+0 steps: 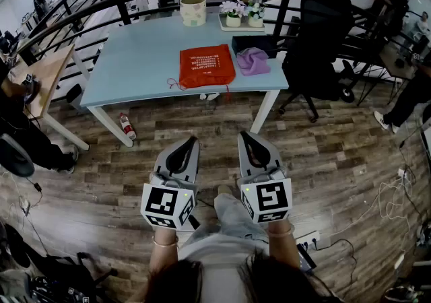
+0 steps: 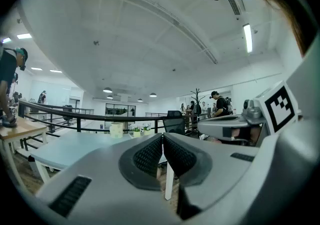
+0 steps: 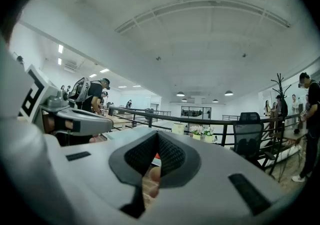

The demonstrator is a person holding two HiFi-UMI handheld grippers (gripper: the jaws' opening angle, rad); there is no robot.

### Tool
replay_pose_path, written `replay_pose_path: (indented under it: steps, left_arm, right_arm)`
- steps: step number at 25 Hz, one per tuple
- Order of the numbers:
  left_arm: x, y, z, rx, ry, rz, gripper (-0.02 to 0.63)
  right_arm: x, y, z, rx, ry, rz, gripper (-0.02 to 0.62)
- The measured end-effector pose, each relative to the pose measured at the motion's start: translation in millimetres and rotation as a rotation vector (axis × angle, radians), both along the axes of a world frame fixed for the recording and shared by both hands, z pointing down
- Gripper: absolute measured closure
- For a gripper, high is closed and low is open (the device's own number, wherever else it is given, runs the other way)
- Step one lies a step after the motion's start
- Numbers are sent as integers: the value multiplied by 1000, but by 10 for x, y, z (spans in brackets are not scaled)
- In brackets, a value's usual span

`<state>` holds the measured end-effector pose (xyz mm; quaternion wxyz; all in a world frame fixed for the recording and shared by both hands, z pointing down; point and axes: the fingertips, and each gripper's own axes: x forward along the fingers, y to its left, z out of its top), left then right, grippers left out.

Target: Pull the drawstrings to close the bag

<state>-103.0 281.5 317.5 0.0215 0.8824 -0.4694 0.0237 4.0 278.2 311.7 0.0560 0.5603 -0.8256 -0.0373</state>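
An orange drawstring bag (image 1: 207,66) lies flat on the light blue table (image 1: 141,52), with a thin cord (image 1: 176,83) trailing from its left front corner. Both grippers hang low over the wooden floor, well short of the table and side by side, pointing toward it. The left gripper (image 1: 191,140) is shut with nothing in it; in the left gripper view (image 2: 162,136) its pads meet. The right gripper (image 1: 244,135) is likewise shut and empty, pads together in the right gripper view (image 3: 158,135). A sliver of the orange bag (image 3: 157,158) shows below those pads.
On the table beside the bag sit a purple cloth (image 1: 253,60), a dark pouch (image 1: 252,43), a cream pot (image 1: 193,10) and small flower pots (image 1: 242,15). A black office chair (image 1: 323,32) stands to its right. A bottle (image 1: 126,126) lies on the floor by the left table leg.
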Motion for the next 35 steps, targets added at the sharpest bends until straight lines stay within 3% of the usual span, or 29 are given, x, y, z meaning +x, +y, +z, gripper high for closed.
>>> replay_pose_path:
  steps: [8, 18, 35]
  left_arm:
    - [-44, -390, 65, -13, -22, -37, 583]
    - [242, -983, 34, 11, -17, 8, 583]
    - [527, -1977, 47, 29, -31, -63, 583]
  right_arm:
    - [32, -330, 29, -9, -19, -10, 571]
    - [213, -910, 106, -49, -65, -37, 571]
    - [548, -1918, 192, -70, -94, -87, 571]
